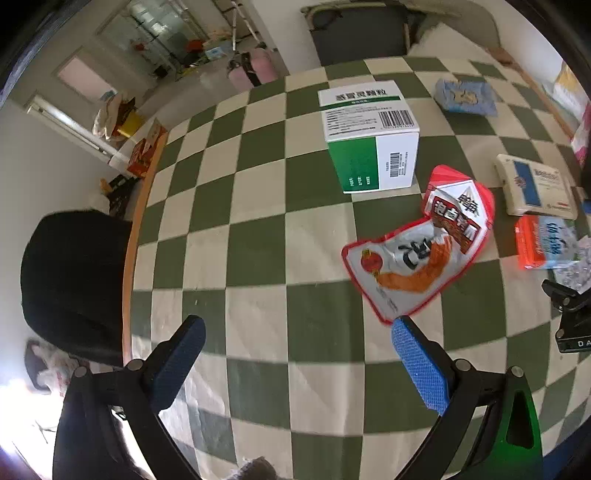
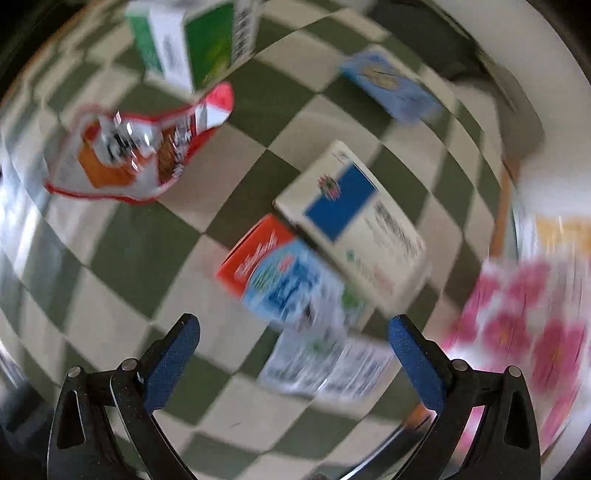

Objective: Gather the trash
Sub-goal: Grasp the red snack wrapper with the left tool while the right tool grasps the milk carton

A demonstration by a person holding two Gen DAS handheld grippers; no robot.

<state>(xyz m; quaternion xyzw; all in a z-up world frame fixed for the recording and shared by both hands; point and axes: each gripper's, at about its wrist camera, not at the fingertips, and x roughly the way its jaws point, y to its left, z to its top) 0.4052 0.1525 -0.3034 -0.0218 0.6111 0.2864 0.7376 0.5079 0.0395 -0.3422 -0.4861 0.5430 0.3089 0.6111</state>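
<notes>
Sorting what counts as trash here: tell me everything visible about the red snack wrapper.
The red snack wrapper is a crinkled, glossy foil-like pouch with a red border, white face, black Chinese characters and an orange food picture. It looks flattened and empty, its upper end folded. It lies on the checkered tablecloth, near the green-and-white box, just ahead of the open left tool, untouched.

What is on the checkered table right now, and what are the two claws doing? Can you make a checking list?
Surface: green-and-cream checkered tablecloth, wooden table edge at left.
Job's things: red-and-white snack wrapper, crumpled; green-and-white box, upright; cream-and-blue box, flat; orange-and-blue box; light blue packet; printed paper.
Clutter: pink flowered item, blurred.
Grippers: left claw open, empty, above cloth; right claw open, empty, over the printed paper.
Cables: nothing seen.
Surroundings: black chair, dark chair, doorway.
</notes>
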